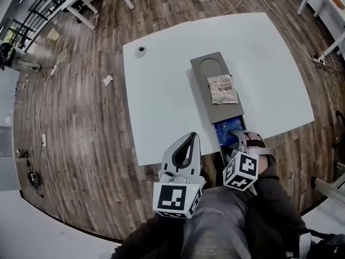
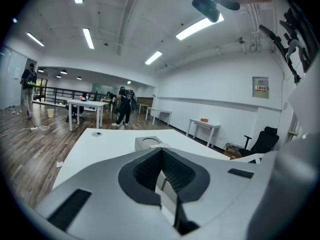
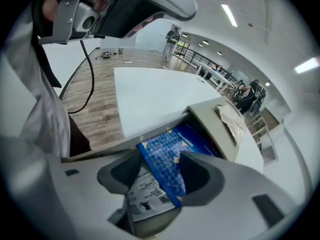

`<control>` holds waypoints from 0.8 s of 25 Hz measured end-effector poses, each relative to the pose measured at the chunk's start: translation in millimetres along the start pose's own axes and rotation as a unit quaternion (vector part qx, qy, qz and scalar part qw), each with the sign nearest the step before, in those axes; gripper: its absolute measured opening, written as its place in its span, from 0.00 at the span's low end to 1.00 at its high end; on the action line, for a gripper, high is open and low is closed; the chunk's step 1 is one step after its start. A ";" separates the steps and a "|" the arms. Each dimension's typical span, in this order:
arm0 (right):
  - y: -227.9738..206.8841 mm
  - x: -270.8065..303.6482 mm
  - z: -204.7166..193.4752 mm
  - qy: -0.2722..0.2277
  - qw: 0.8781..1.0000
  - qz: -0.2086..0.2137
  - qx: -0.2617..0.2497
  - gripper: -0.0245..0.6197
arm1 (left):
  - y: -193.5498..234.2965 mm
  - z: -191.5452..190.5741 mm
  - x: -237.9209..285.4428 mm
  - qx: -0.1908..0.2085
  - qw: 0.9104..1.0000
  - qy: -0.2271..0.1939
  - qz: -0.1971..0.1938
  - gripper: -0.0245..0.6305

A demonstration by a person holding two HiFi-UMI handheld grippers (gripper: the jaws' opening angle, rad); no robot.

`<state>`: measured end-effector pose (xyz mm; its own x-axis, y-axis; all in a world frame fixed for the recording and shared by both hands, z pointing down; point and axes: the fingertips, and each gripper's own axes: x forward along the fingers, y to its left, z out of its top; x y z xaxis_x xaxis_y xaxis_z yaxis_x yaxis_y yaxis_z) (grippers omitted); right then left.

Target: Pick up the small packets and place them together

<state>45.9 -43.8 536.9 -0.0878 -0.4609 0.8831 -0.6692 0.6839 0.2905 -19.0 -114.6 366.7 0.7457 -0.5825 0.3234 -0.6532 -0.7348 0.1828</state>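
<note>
White table (image 1: 161, 90) fills the middle, with a round grommet (image 1: 140, 51) near its far left corner. Wood floor (image 1: 81, 134) all around, a paper scrap (image 1: 108, 80) lying left of the table, a thin cable (image 1: 39, 112) trailing further left. Far off, a person (image 2: 123, 106) stands by another table (image 2: 87, 103), and a black chair (image 2: 262, 141) sits at the right

Head view: the near end of the grey box (image 1: 215, 85) is hidden under the right gripper (image 1: 241, 140). The blue packets (image 1: 224, 128) in the box's open end are partly covered, so the count is unclear. The silver packet (image 1: 222, 89) lies on the box lid, its print too small to read. Right gripper view: white label (image 3: 145, 194) print is blurred. Left gripper view: the left gripper (image 2: 161, 151) body hides all but the box's far end.
</note>
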 end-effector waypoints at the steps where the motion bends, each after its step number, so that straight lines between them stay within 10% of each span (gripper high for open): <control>1: -2.4 0.8 1.3 -0.001 1.000 -0.002 -0.001 0.44 | 2.4 -0.4 1.0 -0.001 1.000 0.000 0.002 0.03; 6: -9.4 0.8 10.3 -0.019 1.000 -0.017 -0.004 0.06 | 6.2 -3.1 5.2 -0.007 1.000 0.001 0.002 0.03; 20: -7.4 -44.8 20.9 -0.040 0.996 -0.068 0.033 0.05 | -13.6 11.6 -11.6 0.014 0.999 -0.028 -0.043 0.03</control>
<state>39.3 -40.0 487.5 -0.0495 -0.5921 0.8044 -0.7258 0.5746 0.3783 -17.2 -101.8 349.7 0.8061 -0.5338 0.2555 -0.5822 -0.7927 0.1807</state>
